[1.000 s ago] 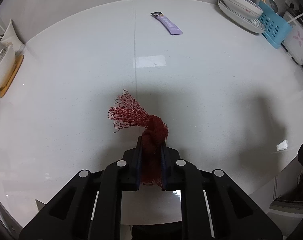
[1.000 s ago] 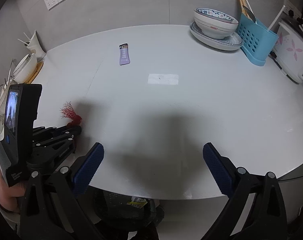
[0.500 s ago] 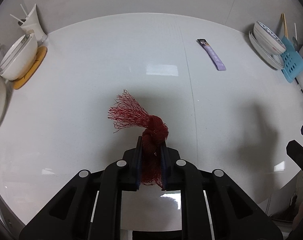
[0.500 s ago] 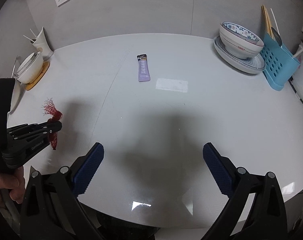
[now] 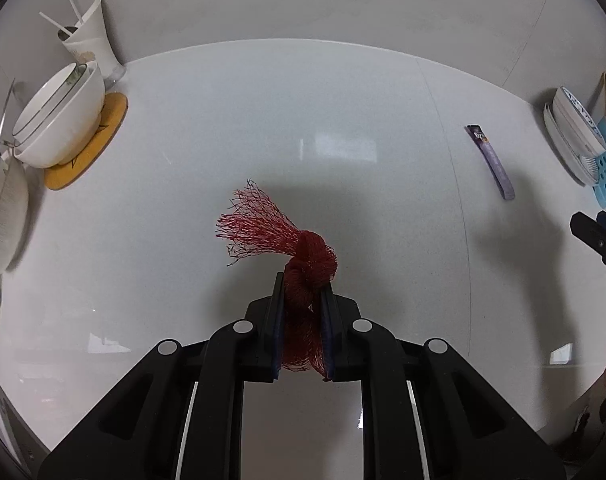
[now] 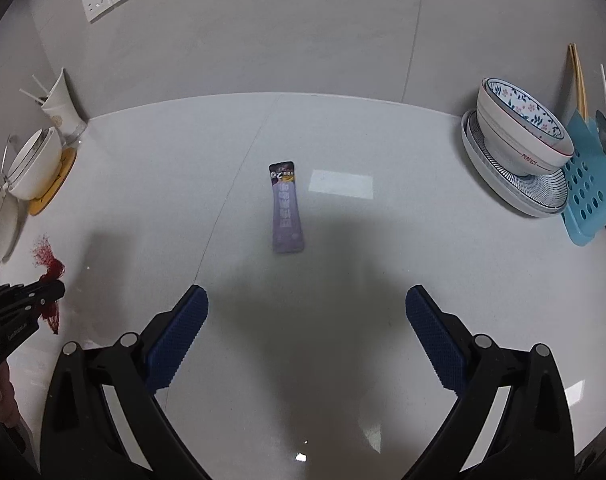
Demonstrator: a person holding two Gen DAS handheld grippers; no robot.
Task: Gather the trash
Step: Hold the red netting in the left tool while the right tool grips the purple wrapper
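Left wrist view: left tongs clenched on red mesh netting, lifted off the table.
Right tongs: spread wide, holding nothing.
Outstanding: purple wrapper flat mid-table, ahead of right tongs.
Progress: roughly half; bin unseen.

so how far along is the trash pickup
Nothing visibly binned yet. In hand: the left gripper is shut on the red mesh netting, lifted off the table. Left: the purple wrapper lies untouched ahead of the open right gripper.
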